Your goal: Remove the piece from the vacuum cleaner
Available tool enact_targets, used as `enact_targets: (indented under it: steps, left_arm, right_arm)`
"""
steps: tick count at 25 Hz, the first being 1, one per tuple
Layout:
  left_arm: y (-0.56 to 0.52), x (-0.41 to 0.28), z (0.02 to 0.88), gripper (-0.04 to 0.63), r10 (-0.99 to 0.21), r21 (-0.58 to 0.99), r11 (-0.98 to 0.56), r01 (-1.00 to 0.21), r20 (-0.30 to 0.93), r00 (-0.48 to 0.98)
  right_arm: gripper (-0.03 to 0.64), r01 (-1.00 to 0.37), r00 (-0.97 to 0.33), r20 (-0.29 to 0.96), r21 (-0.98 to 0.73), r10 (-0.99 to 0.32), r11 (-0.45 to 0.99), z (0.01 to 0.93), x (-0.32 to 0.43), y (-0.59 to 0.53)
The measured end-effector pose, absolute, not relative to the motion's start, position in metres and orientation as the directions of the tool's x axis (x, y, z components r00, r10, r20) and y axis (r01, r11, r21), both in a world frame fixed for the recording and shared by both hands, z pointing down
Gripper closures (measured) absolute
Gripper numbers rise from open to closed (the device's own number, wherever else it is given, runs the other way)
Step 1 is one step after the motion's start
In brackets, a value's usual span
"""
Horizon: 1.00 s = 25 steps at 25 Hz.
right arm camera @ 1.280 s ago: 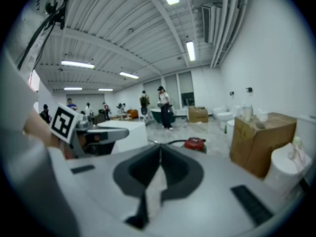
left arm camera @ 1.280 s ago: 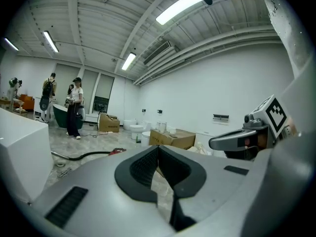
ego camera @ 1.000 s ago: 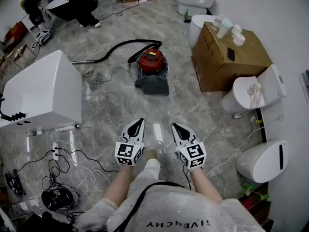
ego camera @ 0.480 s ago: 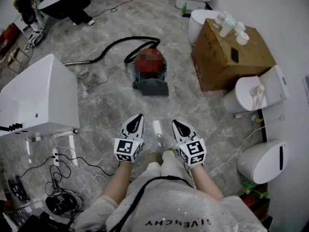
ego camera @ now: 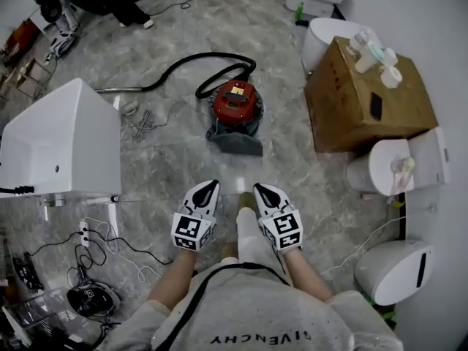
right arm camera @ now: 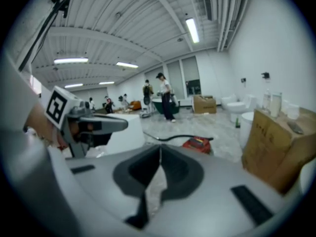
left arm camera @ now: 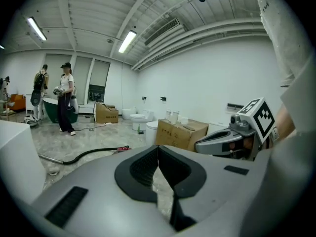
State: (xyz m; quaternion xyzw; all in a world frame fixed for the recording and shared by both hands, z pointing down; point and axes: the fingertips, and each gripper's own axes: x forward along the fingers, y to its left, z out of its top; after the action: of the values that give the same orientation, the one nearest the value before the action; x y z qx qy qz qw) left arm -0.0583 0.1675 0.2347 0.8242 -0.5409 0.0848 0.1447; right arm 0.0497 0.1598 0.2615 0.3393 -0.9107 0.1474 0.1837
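Person stepped closer since earlier frame. Left tongs (ego camera: 209,187) and right tongs (ego camera: 261,190) both clenched, empty, well short of red vacuum cleaner (ego camera: 235,102). Best to approach, crouch and open tongs before reaching.

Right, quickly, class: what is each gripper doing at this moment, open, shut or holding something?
Left gripper: shut, nothing between its jaws.
Right gripper: shut, nothing between its jaws.
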Motion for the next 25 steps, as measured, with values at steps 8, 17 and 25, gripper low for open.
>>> enact_targets:
  steps: [8,17,25]
  left_arm:
    - [0.079,-0.066,0.272,0.572,-0.864,0.181,-0.315,-0.932,0.352,0.36]
    - [0.023,-0.074,0.333,0.572,-0.842,0.226,-0.274,-0.935,0.413,0.347]
    - [-0.008,-0.08,0.392,0.572,-0.781,0.247,-0.332,-0.91,0.468,0.413]
  right_arm:
    - [0.601,-0.597,-0.746,0.477,-0.172,-0.464,0.784,0.292,0.027,0.082]
    - [0.601,-0.583,-0.73,0.544,-0.181,-0.414,0.792,0.345,0.029,0.018]
    - [0.6,-0.587,-0.713,0.597,-0.222,-0.368,0.778,0.401,0.017,-0.015]
